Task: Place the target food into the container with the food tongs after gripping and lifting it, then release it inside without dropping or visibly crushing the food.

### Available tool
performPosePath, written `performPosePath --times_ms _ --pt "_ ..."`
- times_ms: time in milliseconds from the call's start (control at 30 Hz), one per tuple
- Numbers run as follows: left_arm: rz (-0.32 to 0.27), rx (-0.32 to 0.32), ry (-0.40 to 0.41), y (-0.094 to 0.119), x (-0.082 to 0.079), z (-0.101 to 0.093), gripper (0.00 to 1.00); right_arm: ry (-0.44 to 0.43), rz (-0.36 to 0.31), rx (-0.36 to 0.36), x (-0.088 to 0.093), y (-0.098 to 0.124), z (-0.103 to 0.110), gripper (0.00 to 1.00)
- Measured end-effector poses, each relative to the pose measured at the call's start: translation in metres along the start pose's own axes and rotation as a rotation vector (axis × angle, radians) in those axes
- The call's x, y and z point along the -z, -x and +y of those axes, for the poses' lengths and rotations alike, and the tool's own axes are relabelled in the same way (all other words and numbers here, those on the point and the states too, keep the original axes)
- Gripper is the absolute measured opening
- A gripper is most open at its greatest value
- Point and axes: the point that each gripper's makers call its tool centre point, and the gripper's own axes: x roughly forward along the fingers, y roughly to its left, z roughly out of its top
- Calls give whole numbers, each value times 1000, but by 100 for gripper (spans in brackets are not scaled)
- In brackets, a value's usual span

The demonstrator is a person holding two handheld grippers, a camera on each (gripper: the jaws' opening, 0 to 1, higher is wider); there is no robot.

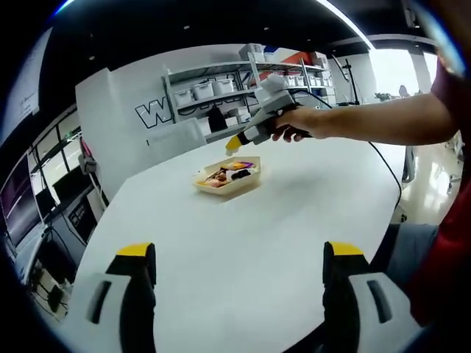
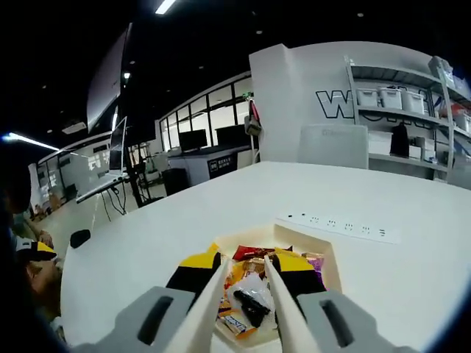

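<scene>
A cream tray (image 1: 250,182) of wrapped snacks lies on the white table (image 1: 243,243), past its middle. My right gripper (image 1: 237,143), held in a person's hand (image 1: 294,125), hovers just above the tray's far side. In the right gripper view the jaws of my right gripper (image 2: 245,266) press on the two cream arms of the food tongs (image 2: 208,301), which stand slightly apart over the tray (image 2: 327,268). A clear packet with a dark piece (image 2: 250,300) lies between the arms. My left gripper (image 1: 240,254) stands wide open over bare table, holding nothing.
A white power strip (image 2: 338,224) lies beyond the tray. A grey chair back (image 2: 333,145) stands at the table's far edge. Shelves with bins (image 1: 213,92) line the wall. A small black object (image 2: 79,237) sits near the left table edge.
</scene>
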Motion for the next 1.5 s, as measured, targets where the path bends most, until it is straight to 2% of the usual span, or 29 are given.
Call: performPosePath --times_ms 200,400,1267,1500 --pt "1 5 -4 0 0 -5 92 -28 -21 -29 -4 9 7 24" --pt "-6 12 -21 3 -5 -9 92 14 -22 -34 -5 16 15 24" --pt "-48 37 -38 13 -16 -28 92 66 -15 -63 4 50 36 25" --pt "-59 33 -36 17 -19 -27 92 72 -23 -67 2 55 42 25"
